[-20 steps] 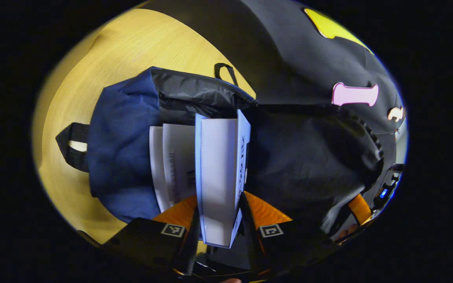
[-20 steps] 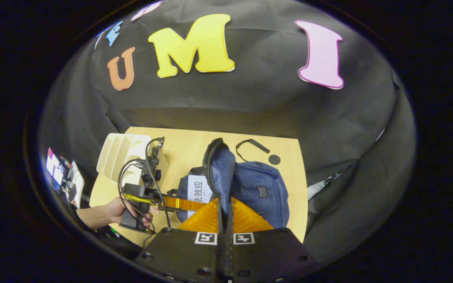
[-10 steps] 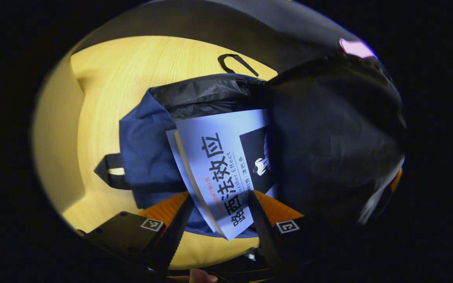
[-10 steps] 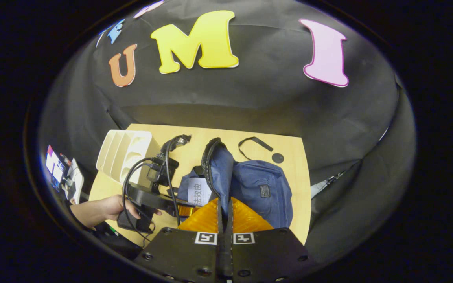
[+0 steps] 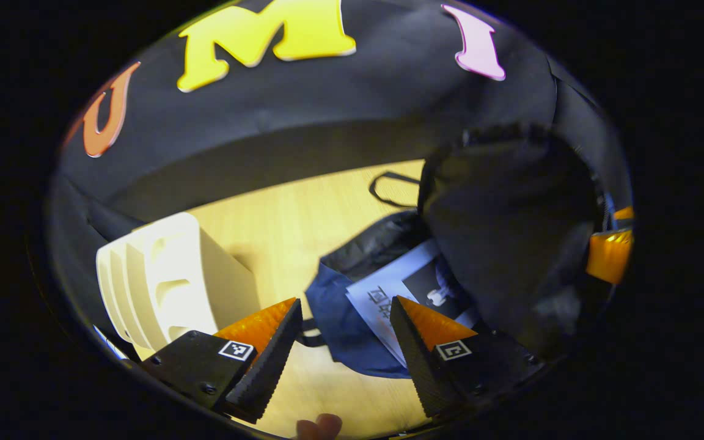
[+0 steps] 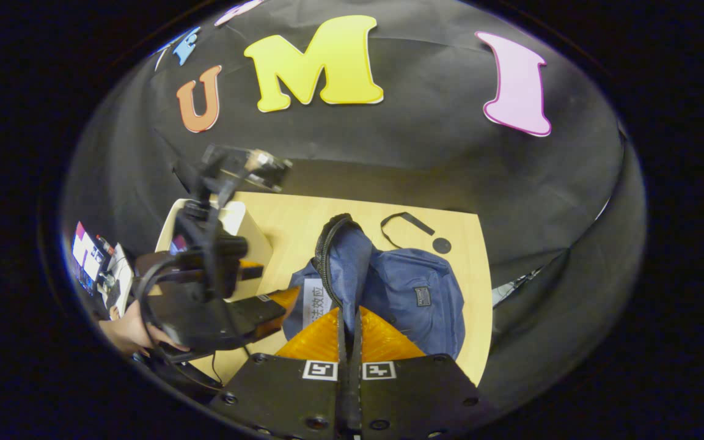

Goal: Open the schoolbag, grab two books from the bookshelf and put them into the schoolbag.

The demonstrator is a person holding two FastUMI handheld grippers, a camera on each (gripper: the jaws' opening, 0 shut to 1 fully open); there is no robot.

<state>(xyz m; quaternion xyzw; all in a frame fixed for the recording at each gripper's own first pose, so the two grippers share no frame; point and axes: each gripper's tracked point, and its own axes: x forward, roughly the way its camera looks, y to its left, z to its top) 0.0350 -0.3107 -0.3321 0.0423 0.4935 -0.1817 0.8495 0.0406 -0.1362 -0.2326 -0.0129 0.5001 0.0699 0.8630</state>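
Here the left gripper [image 5: 343, 333] stands wide open and empty at the bottom of the left gripper view, the book [image 5: 392, 293] just above it, lying in the mouth of the blue schoolbag [image 5: 337, 315]. In the right gripper view, the right gripper [image 6: 348, 333] is pinched shut on the raised schoolbag flap [image 6: 340, 269], centre frame.

One blue schoolbag [image 6: 410, 293] on one wooden table [image 6: 303, 223], bag mouth open. One book [image 5: 398, 287] clearly visible in the opening; a second cannot be made out. One white bookshelf [image 5: 162, 278] with several slots. Two grippers: left gripper [image 5: 343, 342], right gripper [image 6: 348, 333]. One black loop strap [image 6: 406, 221].
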